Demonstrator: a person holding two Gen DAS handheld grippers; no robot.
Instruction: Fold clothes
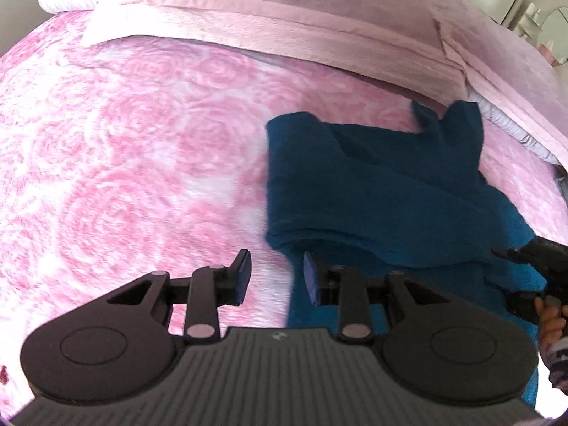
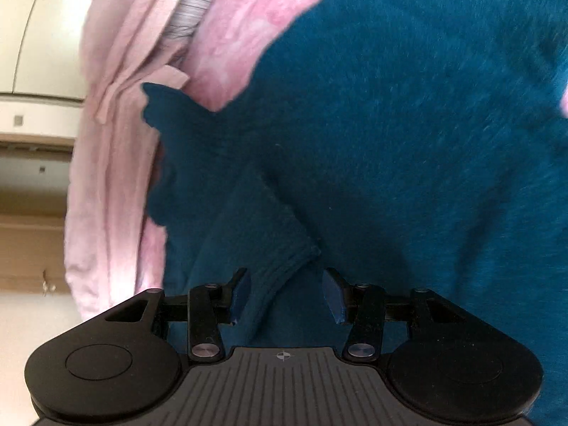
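Teal garment (image 1: 383, 184) lies partly folded on pink rose-print bedspread (image 1: 124, 149), toward bed's right side, just below folded pale pink blanket (image 1: 269, 25) along far edge. Left gripper (image 1: 277, 277) low over bedspread at garment's near-left corner, fingers apart, nothing pinched, right pad (image 1: 310, 277) just at cloth edge. Right gripper (image 2: 285, 294) right over teal fabric, fingers apart. Seam fold sits between them; blurry, but doesn't look clamped. Hand (image 1: 548, 316) visible at right edge.
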